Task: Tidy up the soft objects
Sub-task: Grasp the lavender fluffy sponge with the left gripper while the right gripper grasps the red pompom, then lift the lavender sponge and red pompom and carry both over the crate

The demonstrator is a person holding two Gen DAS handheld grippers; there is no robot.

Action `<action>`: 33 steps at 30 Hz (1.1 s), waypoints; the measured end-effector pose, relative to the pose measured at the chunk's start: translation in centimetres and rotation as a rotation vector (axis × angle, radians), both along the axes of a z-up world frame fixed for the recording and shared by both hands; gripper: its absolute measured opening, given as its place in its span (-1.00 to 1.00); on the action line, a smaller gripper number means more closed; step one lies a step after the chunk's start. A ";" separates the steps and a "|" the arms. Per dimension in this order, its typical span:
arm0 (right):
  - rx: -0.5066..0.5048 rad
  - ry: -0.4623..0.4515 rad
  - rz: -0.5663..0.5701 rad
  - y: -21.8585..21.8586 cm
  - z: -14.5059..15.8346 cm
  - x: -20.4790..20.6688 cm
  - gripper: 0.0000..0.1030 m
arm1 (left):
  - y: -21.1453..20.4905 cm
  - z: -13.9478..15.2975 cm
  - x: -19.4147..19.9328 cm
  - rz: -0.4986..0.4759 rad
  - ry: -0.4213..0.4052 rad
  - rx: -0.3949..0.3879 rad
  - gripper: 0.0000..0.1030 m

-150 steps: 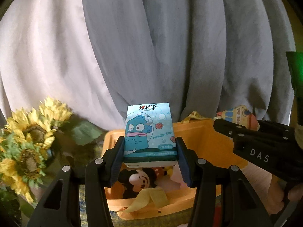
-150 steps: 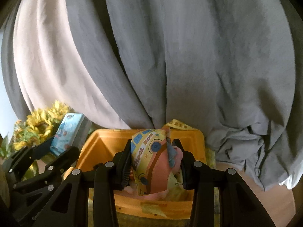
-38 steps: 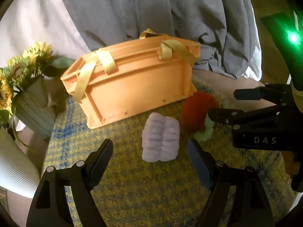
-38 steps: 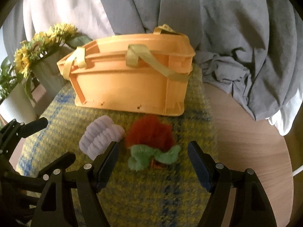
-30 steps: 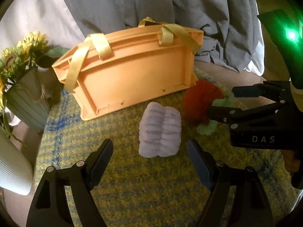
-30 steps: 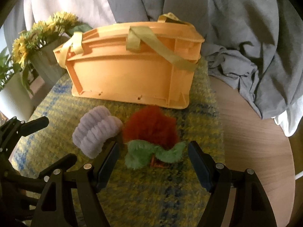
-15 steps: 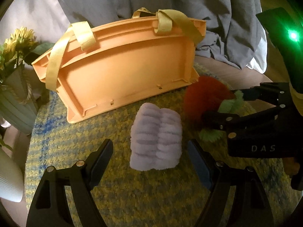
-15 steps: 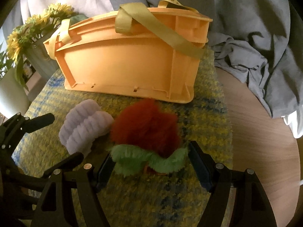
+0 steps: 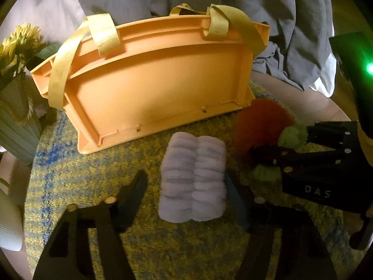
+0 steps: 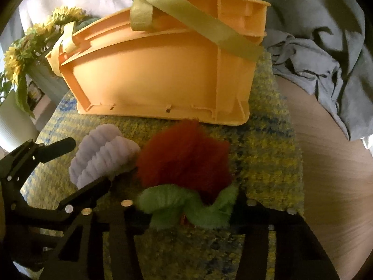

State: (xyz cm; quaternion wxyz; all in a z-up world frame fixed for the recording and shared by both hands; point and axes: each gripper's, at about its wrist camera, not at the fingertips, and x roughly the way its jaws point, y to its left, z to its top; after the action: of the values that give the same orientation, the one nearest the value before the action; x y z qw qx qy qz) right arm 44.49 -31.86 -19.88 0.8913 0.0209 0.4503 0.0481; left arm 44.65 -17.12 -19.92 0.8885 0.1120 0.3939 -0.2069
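Lilac ribbed plush roll (image 9: 193, 182) lies on the yellow-blue woven mat (image 9: 88, 168) before the orange strapped plastic crate (image 9: 158, 81), between the left gripper's (image 9: 186, 193) closing jaws. Beside it, the right gripper (image 10: 186, 207) closes around the red-and-green fluffy toy (image 10: 184, 158). Either soft piece may squash and slip free, or the near-touching grippers may collide.

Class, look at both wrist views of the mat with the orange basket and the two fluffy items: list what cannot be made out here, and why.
- Orange basket contents: both views, its near wall hides the inside.
- Red-and-green plush identity: both views blurred; right gripper covers its lower edge.
- Lilac fluffy item: left gripper pad contact unclear through blur.
- Sunflowers: cut off by the picture's edge.
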 end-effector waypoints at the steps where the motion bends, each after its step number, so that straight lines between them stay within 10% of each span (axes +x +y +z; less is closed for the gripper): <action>1: 0.000 -0.001 -0.005 0.0 0.0 0.0 -0.22 | 0.0 0.0 -0.1 0.002 0.000 -0.002 0.04; 33: 0.063 -0.206 -0.055 1.2 6.6 -4.5 -0.31 | 3.0 7.3 -3.4 0.138 -0.157 -0.092 -0.14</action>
State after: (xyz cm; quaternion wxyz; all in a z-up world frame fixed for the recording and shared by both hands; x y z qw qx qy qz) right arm 40.04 -30.66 -13.26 0.9328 0.0562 0.3536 0.0398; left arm 41.24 -14.12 -12.63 0.9330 0.0594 0.3199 -0.1539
